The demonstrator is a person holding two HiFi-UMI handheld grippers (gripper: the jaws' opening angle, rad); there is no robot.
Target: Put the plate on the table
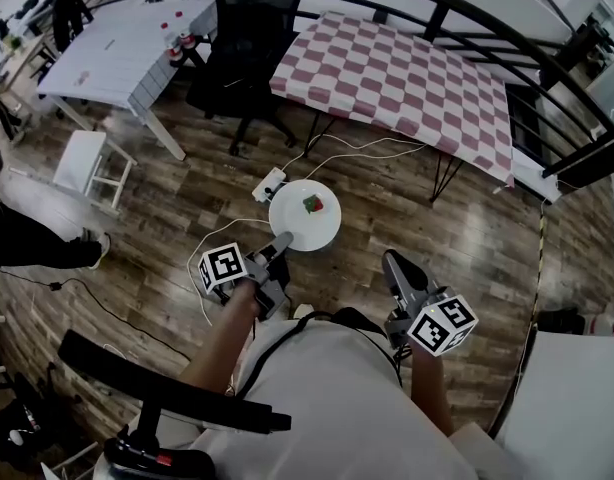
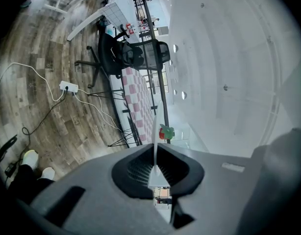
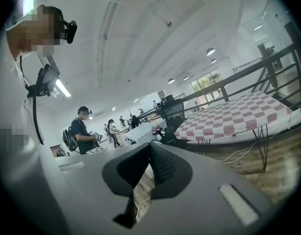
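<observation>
Carrying step: left gripper (image 1: 281,240) pinches the white plate (image 1: 292,225) by its near rim, right gripper (image 1: 391,262) closed, empty. Next I'd carry it level to the checkered counter (image 1: 407,73) ahead.

A power strip (image 1: 271,185) and cables (image 1: 332,153) lie on the wooden floor (image 1: 187,208) near the checkered table (image 1: 407,68).

Open-plan lab hall, indoors. Wood-plank floor (image 1: 167,208). Checked table (image 1: 407,73) and white table (image 1: 117,48) on bare legs. Office chair (image 1: 249,38). Power strip (image 1: 270,185) with loose cables on floor. Black railing (image 1: 457,13) along one side. Further back, people (image 3: 84,131) wearing headgear. White ceiling (image 3: 140,43) with lamps.
</observation>
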